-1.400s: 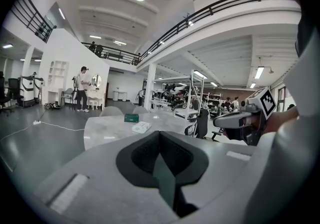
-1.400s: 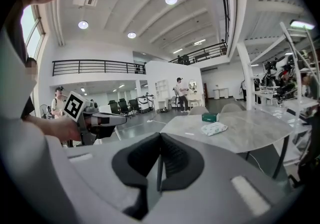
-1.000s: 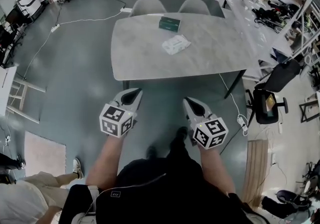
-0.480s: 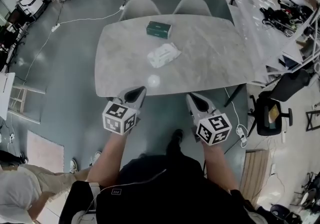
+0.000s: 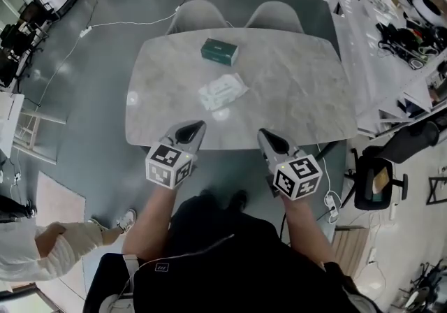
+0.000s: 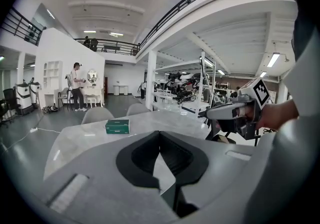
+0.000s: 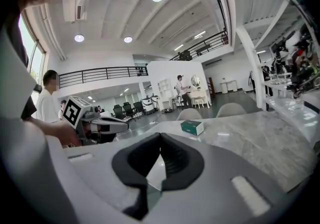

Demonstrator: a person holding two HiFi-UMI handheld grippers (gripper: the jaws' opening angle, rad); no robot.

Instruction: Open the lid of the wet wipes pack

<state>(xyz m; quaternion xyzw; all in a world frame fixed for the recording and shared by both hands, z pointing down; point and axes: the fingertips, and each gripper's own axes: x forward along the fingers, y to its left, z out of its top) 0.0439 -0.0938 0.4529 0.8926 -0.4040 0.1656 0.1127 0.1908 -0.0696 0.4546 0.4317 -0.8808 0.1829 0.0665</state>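
The white wet wipes pack point(image 5: 222, 91) lies flat near the middle of the grey marble table point(image 5: 300, 88), its lid closed as far as I can see. My left gripper point(image 5: 196, 126) and right gripper point(image 5: 263, 134) are side by side at the table's near edge, short of the pack, both shut and empty. In the left gripper view the shut left gripper point(image 6: 160, 133) hides the pack, and the right gripper point(image 6: 235, 110) shows beside it. The right gripper view shows the right gripper point(image 7: 161, 135) shut, with the left gripper point(image 7: 102, 124) at the left.
A green box point(image 5: 219, 52) sits on the table beyond the pack, also the green box point(image 6: 117, 126) and green box point(image 7: 192, 127) in the gripper views. Two grey chairs point(image 5: 198, 12) stand at the far side. Cluttered shelves point(image 5: 391, 11) and an office chair point(image 5: 377, 179) are right; a bystander point(image 5: 42, 249) is lower left.
I have walked up to the table: it and the pack have drawn closer. Both grippers, before over the floor, now reach the near edge, still shut.
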